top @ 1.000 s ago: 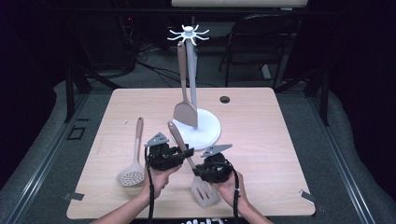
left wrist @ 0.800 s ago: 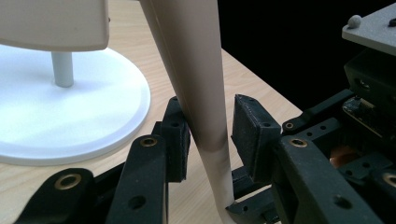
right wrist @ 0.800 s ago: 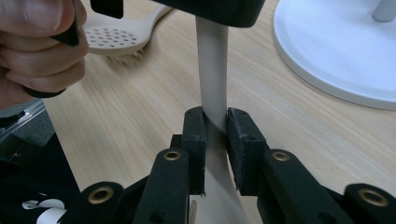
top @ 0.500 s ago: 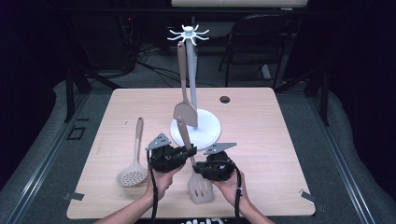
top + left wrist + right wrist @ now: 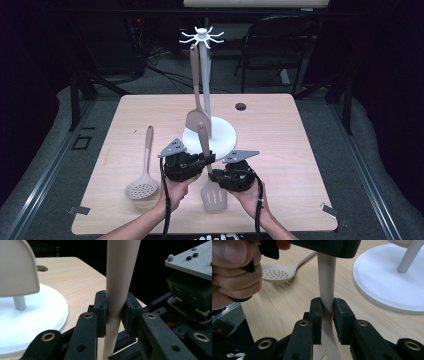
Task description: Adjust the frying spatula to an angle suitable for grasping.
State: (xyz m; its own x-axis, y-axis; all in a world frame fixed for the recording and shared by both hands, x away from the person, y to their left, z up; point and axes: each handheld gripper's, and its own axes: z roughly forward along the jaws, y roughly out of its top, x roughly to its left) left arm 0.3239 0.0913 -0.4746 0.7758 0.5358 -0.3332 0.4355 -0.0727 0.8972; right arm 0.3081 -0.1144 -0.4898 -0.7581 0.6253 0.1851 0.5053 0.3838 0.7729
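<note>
Slotted turner (image 5: 214,196) near table's (image 5: 310,210) front edge

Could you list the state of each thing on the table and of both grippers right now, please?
Slotted turner: tilted, handle up, clamped by both grippers.
Left gripper: jaws just closed onto the turner's handle, pads pressing it.
Right gripper: shut on the turner's neck, near the blade.
Solid turner: hanging upright from the rack.
Skimmer: lying flat on the table, untouched.
Rack: standing upright on its white base.
</note>
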